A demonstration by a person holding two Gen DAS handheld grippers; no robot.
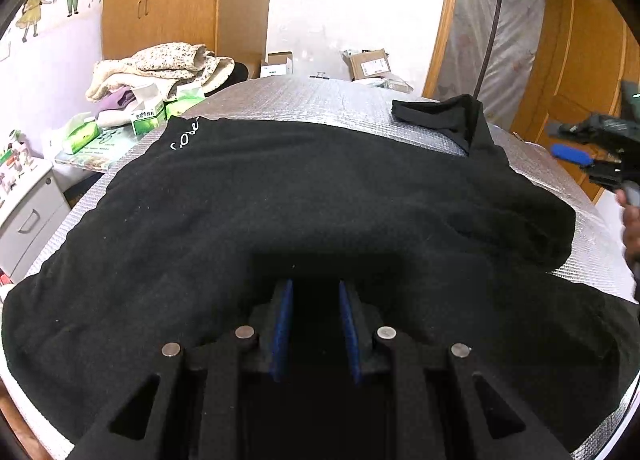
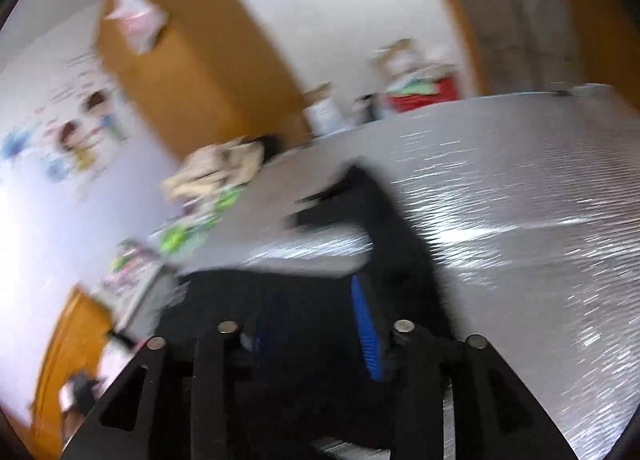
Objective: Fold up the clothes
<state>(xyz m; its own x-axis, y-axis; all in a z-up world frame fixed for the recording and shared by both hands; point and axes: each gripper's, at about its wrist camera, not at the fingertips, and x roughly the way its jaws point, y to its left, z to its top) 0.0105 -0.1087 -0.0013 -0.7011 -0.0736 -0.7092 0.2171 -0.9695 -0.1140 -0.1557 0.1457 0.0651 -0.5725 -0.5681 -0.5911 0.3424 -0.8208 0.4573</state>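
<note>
Fingers [image 1: 286, 324] of the left gripper [image 1: 316, 288] stand parted low in the frame, over the black garment [image 1: 280, 200] but, as far as I can tell, not pinching it. Those of the right gripper [image 2: 316, 312] are spread too, blurred, above the same cloth. With 2 free fingers per side, pinch a hem cleanly and lift evenly across the silver desk [image 1: 300, 100].

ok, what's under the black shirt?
The silver quilted mat shows around the black shirt at the far, left and right edges, so the shirt lies on it. Whatever is directly beneath the fabric, or under the mat, is covered.
</note>
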